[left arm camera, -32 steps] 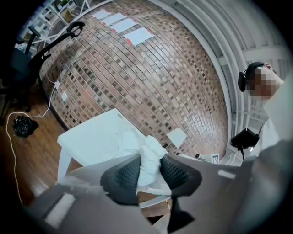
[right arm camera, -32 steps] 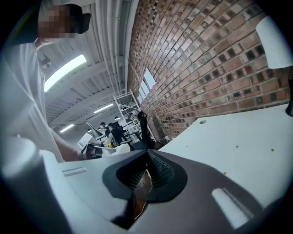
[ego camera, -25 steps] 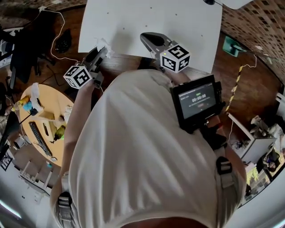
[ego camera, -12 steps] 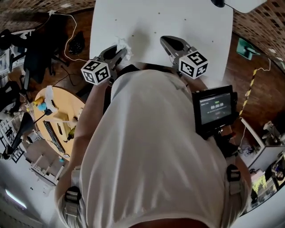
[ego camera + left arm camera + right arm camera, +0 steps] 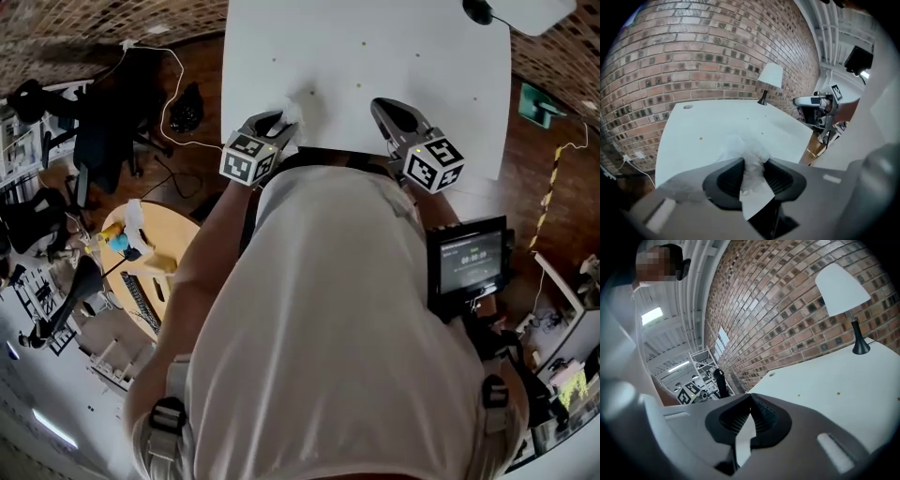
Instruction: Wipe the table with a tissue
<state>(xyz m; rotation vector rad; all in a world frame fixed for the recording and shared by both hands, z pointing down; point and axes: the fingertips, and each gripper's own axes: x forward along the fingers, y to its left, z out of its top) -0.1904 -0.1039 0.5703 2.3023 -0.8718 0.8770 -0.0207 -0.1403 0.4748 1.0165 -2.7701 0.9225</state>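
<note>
A crumpled white tissue (image 5: 289,112) is pinched in my left gripper (image 5: 277,121), which hangs over the near left part of the white table (image 5: 375,47). In the left gripper view the tissue (image 5: 740,147) bulges out past the left gripper (image 5: 754,164) and rests against the tabletop (image 5: 708,126). My right gripper (image 5: 385,106) is over the near edge further right. In its own view the right gripper (image 5: 750,398) has its tips together with nothing between them. A few small crumbs (image 5: 700,138) dot the table ahead of the tissue.
A lamp with a white shade (image 5: 769,75) and black base (image 5: 477,11) stands at the table's far right corner. A brick wall (image 5: 693,61) backs the table. To the left are a round wooden table (image 5: 178,244) with clutter and a black chair (image 5: 98,141).
Both grippers have shifted right and forward from the table's near edge to over its surface. The left one has tipped downward with the tissue still in it.
</note>
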